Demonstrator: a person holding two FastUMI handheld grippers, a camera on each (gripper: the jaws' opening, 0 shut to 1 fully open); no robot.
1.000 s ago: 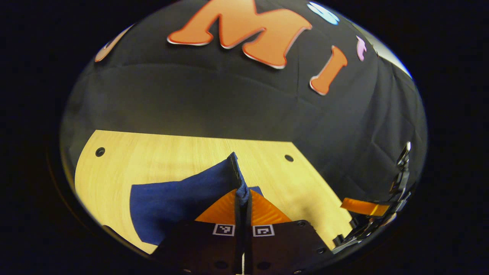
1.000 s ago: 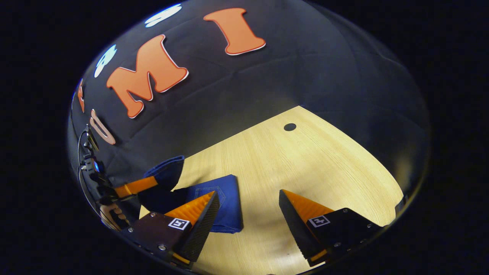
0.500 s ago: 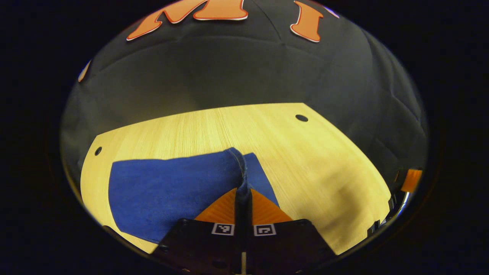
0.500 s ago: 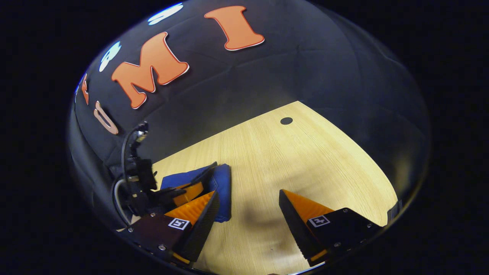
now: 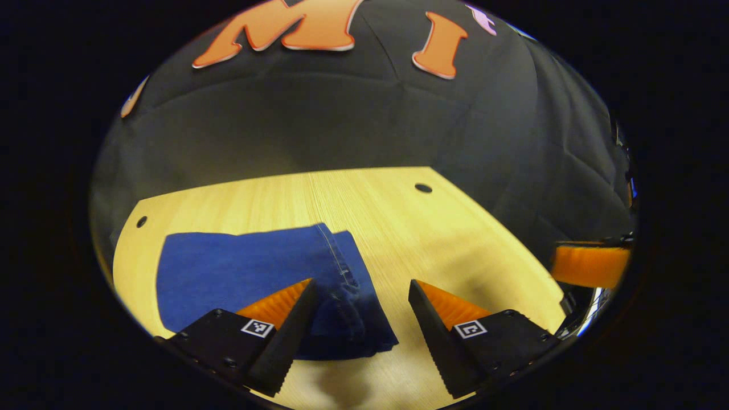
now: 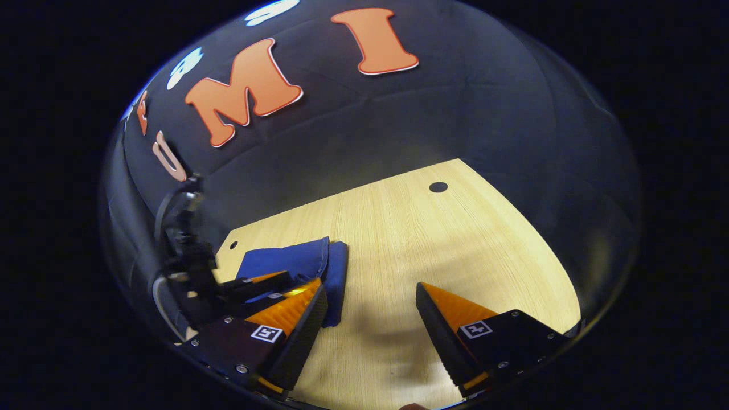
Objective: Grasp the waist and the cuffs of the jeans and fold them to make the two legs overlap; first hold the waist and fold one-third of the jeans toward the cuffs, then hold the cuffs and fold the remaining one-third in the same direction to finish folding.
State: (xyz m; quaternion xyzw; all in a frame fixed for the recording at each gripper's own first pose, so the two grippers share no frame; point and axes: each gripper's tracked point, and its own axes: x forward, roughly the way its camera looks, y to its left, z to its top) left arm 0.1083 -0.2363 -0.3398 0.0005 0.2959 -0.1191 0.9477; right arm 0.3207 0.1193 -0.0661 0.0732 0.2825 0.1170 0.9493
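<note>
Jeans [image 5: 250, 267] flat beneath spread left claw [image 5: 360, 285]

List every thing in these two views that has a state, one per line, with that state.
Folded blue denim jeans: lying flat on the table, layers stacked, held by neither gripper.
Left gripper: open, fingers apart just above the jeans' near edge.
Right gripper: open, holding nothing, over bare wood.
Light wooden table: carries the jeans.
</note>
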